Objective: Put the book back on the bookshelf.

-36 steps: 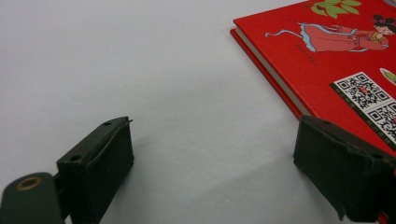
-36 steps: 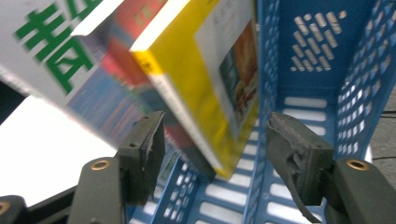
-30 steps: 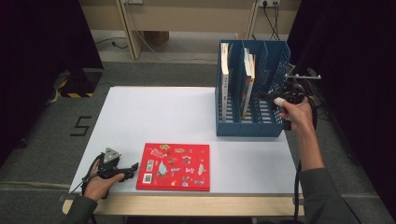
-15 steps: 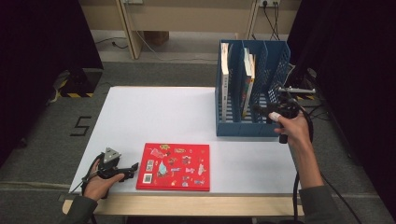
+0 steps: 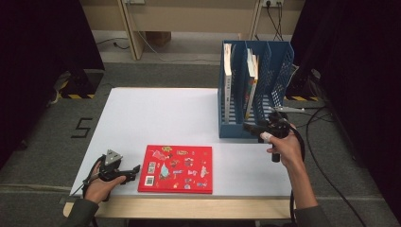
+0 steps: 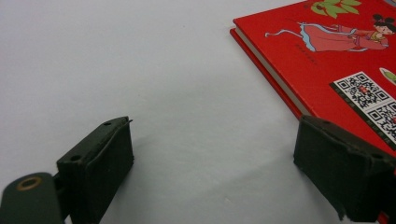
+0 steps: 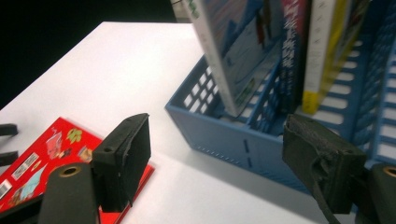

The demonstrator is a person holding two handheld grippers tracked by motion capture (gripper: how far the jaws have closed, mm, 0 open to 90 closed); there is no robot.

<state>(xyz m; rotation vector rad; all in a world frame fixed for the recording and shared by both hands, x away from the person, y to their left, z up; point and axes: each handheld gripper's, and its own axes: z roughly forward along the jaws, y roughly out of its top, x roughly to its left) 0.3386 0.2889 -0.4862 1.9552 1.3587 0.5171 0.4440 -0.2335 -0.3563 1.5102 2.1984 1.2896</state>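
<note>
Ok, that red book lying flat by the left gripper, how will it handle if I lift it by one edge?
The red book looks hardbound, with a rigid cover overhanging the page block in the left gripper view, so it should stay stiff rather than flop. Its glossy cover may be slippery. Lying flat on the table, its edge leaves little room for a jaw underneath, so it may slide first.

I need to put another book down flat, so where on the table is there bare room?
The widest free patch is the white table left of the blue file rack and behind the red book. A smaller strip lies right of the red book. It's crowded at the rack's front, by the right hand-held gripper.
</note>
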